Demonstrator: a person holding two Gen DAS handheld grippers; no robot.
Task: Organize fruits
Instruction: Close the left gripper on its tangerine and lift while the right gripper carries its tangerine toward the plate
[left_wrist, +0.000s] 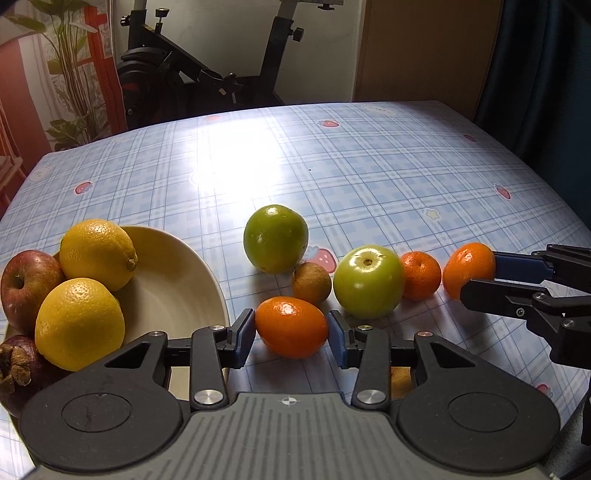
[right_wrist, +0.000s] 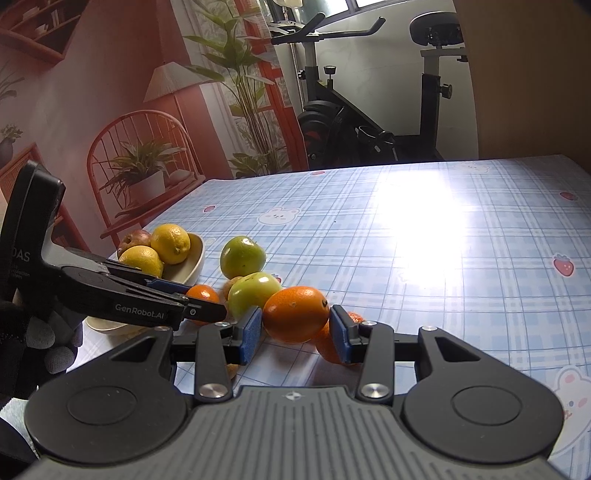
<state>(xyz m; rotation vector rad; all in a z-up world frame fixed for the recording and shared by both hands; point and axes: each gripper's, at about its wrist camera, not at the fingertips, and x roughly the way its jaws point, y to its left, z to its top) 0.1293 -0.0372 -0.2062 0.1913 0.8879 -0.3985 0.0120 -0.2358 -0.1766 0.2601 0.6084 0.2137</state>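
An oval orange rests on the checked tablecloth between the blue pads of my left gripper, and both pads touch its sides. The right wrist view shows that left gripper side-on, low over the cloth. My right gripper is shut on another orange, held just above a third orange. In the left wrist view the right gripper comes in from the right edge, clamped on its orange. A cream plate at the left holds two lemons, a red apple and a mangosteen.
A line of fruit lies between the grippers: a round green fruit, a small brown fruit, a green apple and a small mandarin. A gloved hand holds the left gripper. An exercise bike stands beyond the table.
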